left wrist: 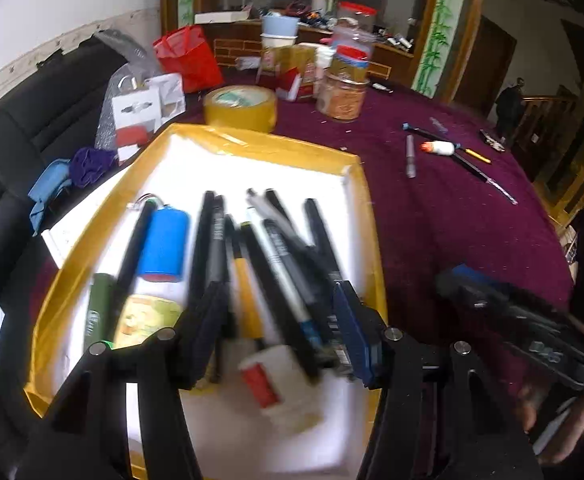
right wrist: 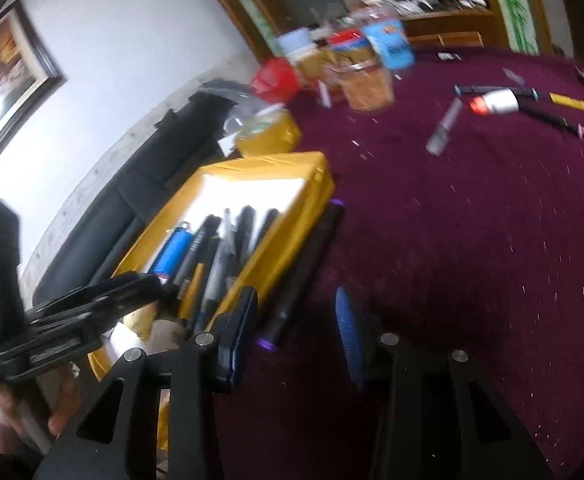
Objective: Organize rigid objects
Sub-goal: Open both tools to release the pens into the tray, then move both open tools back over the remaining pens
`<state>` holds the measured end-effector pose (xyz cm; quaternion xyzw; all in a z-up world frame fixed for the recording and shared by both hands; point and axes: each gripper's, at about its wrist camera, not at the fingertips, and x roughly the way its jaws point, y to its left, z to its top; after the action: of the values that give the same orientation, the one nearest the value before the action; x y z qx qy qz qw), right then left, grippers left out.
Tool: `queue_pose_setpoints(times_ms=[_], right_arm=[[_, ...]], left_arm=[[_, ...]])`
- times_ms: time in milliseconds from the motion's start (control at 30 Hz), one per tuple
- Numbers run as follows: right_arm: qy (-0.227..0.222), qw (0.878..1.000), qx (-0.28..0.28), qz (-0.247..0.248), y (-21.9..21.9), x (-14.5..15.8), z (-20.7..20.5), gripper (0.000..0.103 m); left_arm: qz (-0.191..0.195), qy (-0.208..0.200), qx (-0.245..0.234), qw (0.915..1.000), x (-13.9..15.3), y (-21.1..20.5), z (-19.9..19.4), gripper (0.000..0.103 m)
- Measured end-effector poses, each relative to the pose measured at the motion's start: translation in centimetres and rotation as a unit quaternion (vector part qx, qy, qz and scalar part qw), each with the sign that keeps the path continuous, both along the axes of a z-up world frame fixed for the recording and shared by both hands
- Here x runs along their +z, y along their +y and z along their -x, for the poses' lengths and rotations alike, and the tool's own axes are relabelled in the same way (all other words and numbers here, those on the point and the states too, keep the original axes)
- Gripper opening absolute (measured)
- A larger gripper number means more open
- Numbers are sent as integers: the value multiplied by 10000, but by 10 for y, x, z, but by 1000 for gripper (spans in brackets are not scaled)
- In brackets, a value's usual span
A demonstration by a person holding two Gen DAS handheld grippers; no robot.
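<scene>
A yellow-rimmed white tray (left wrist: 251, 142) holds several dark pens (left wrist: 279, 256), a blue cylinder (left wrist: 163, 244), a green marker (left wrist: 97, 312) and a white bottle with a red cap (left wrist: 257, 384). My left gripper (left wrist: 277, 320) hangs open just over the pens, holding nothing. My right gripper (right wrist: 298, 328) is open over the purple cloth beside the tray (right wrist: 292, 216); a long black pen (right wrist: 304, 276) lies between its fingers along the tray's side. More pens (left wrist: 468, 160) and a white glue bottle (left wrist: 440, 147) lie far right; they show in the right wrist view too (right wrist: 496, 102).
A roll of yellow tape (left wrist: 240, 108) stands behind the tray. Jars and boxes (left wrist: 342, 80) crowd the table's far side. A red bag (left wrist: 187, 58) and white packages (left wrist: 147, 104) sit at the left by a black sofa (left wrist: 19, 152).
</scene>
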<state>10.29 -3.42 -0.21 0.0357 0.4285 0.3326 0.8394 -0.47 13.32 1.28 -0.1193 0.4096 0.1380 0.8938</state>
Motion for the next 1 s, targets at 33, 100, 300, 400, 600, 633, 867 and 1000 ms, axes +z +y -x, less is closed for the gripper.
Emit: queue_pose_setpoints(times_ms=[33,100,300,400,600,633,867,1000], right_arm=[[19,10000,-8,26,-1,-2,-1,37],[81,9999,22,96,2,-6,-5,36],[-26,9993,351,-127,7,0,10,36],[-90,9984,462,-317,6,7,20,37],[-202,9984,516,-69,19,13,41,38],[-238,9984,519,11,22,14,44,38],[-366,9967,674,251,40,18,62,39],[-362,9960,731,356,48,16,67,40]], left_arm=[[-58,5,-36,10000,2,-6,-1,54],[-188,-31,-62,9998,5,-15,-2,54],[-625,3,-48,9980,9,-29,-1,58],[-612,55,98,9981,8,-27,1,69],[-1069,249,525,9926,8,-22,9,71],[-1082,257,551,9923,7,-21,11,71],[-1091,386,709,9907,0,-10,24,71],[-1092,392,801,9900,-2,-4,32,71]])
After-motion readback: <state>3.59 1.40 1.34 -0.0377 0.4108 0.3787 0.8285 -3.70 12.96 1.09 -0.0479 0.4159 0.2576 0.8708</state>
